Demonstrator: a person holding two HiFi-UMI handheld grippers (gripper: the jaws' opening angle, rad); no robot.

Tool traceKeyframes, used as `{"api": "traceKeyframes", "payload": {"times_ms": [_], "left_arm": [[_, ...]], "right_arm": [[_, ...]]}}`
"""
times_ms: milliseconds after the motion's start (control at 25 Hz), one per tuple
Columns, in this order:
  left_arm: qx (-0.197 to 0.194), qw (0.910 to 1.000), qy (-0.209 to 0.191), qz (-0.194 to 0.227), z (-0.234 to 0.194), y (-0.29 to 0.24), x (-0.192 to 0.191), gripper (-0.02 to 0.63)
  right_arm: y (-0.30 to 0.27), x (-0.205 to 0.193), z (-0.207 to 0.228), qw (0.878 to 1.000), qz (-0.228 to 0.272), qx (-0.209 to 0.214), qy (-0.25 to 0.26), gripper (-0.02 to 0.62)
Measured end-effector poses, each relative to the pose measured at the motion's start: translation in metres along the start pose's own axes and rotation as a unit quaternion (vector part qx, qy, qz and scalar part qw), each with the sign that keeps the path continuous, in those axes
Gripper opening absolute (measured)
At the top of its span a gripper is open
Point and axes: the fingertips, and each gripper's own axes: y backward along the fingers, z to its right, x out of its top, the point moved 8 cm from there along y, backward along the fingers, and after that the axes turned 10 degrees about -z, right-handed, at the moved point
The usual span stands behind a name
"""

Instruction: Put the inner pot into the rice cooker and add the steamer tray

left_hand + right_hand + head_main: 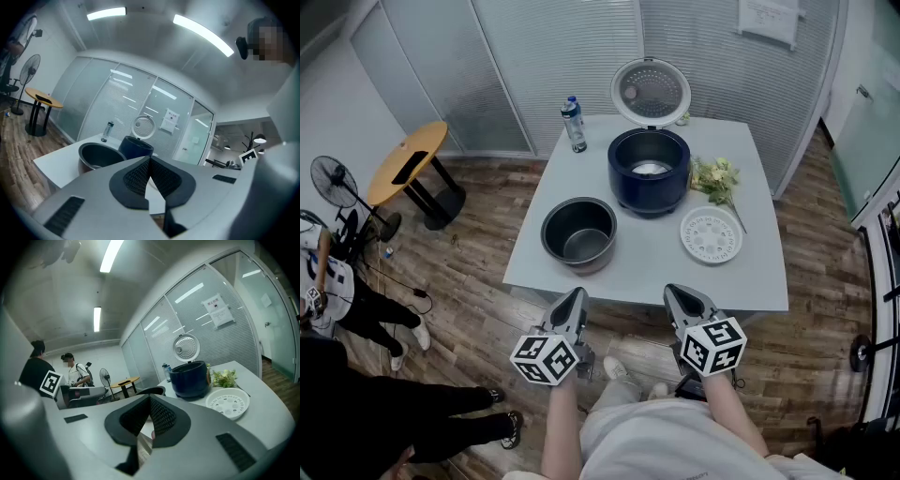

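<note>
Before glass partitions (pixel 553 56), table (pixel 647 267) with inner pot (pixel 578 234).

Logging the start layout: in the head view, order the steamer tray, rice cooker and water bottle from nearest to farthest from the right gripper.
1. Steamer tray: just ahead of the right gripper, slightly to its right.
2. Rice cooker: farther back, at the centre.
3. Water bottle: farthest, at the back left, beyond the cooker.
</note>
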Motion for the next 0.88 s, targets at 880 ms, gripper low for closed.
{"api": "traceKeyframes", "payload": {"times_ms": [880], "left_arm": [[0.041,0.9987,0.017,-0.026,-0.006,0.021,-0.002,0.235]], "right_arm": [[-0.010,-0.004,-0.012,0.995,-0.037,0.084,-0.032,0.189]]}}
